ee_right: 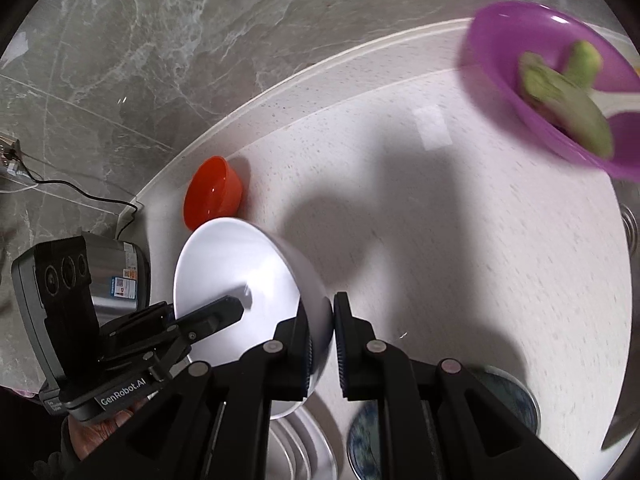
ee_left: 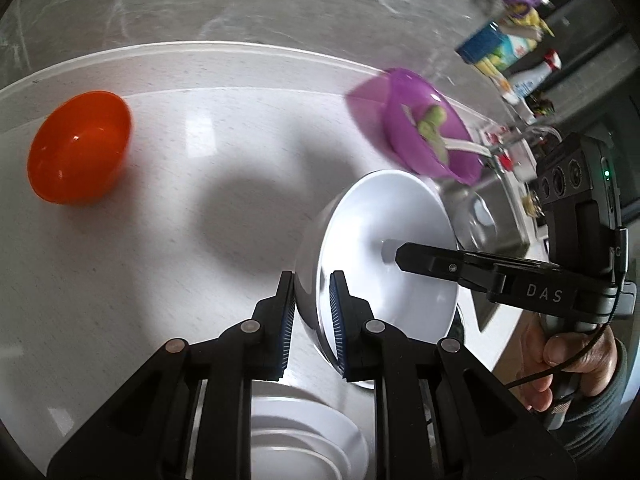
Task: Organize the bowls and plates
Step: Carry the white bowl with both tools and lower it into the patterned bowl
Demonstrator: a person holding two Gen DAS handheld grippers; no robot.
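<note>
I have both grippers, left gripper [ee_left: 313, 320] and right gripper [ee_right: 333, 344], clamped on opposite rims of the white bowl [ee_left: 384, 248], held above the counter [ee_left: 180, 208]. The orange bowl [ee_left: 80, 148] and purple bowl [ee_left: 424, 120] remain unsorted; the white plates [ee_left: 304, 436] sit stacked below.

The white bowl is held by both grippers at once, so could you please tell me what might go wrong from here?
1. The white bowl is pinched only at its rim by the left gripper and right gripper; if they drift apart or twist, it could slip out.
2. It hangs tilted above the stacked white plates; a drop could chip them.
3. The purple bowl with food sits nearby and could get knocked.
</note>
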